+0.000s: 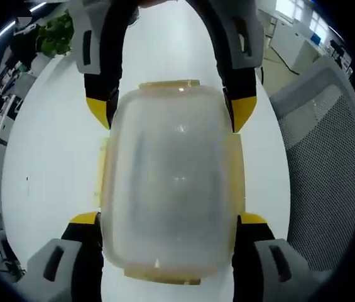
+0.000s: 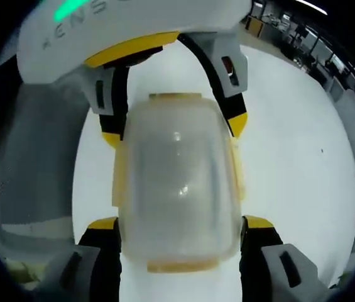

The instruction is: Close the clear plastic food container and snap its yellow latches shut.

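On the white surface (image 1: 51, 157), the clear container (image 1: 171, 182) sits clamped between the left hand-held gripper (image 1: 171, 220) and right hand-held gripper (image 2: 180, 223), lid on.

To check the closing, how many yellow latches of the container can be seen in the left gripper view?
4: far latch at top, near latch at bottom, left latch, right latch on the container.

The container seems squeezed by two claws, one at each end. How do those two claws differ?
In the right gripper view, the left gripper shows a white body with a green light; the right gripper shows just yellow-tipped jaws. They come at the container from opposite ends. Both straddle its sides with yellow tips.
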`<act>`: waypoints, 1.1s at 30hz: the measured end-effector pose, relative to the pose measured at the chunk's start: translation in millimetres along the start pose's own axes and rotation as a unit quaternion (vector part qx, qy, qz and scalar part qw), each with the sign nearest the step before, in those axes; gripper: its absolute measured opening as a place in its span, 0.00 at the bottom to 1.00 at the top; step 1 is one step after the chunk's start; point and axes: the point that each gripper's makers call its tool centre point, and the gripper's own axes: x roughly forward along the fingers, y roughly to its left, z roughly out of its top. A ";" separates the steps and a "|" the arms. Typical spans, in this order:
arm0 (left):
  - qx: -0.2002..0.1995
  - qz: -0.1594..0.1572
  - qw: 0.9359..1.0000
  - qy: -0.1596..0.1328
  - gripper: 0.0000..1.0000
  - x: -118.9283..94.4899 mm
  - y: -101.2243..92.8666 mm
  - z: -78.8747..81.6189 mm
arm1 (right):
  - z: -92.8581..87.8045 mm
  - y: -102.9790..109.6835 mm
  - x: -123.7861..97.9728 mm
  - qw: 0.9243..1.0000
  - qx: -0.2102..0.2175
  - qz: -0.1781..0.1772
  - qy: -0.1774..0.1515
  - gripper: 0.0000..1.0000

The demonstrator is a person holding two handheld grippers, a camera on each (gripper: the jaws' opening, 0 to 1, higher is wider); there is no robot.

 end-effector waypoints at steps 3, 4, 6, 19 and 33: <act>0.000 0.000 1.000 -0.001 0.85 -1.3 -0.5 -1.9 | 1.2 0.2 1.0 1.000 0.000 0.001 -0.001 0.78; -0.001 0.000 1.000 -0.002 0.85 -1.5 -0.7 -2.2 | 1.4 0.3 1.1 1.000 0.001 0.001 -0.001 0.78; -0.001 0.000 1.000 -0.001 0.85 -0.9 -1.0 -3.9 | 3.1 0.7 2.2 1.000 0.000 0.002 -0.002 0.79; -0.005 0.001 1.000 0.006 0.85 -8.1 -5.2 -28.5 | 27.4 5.8 13.4 1.000 -0.003 0.007 0.001 0.79; -0.002 -0.002 1.000 0.003 0.86 -14.8 -5.9 -50.0 | 48.9 8.9 24.2 1.000 -0.002 0.020 0.003 0.81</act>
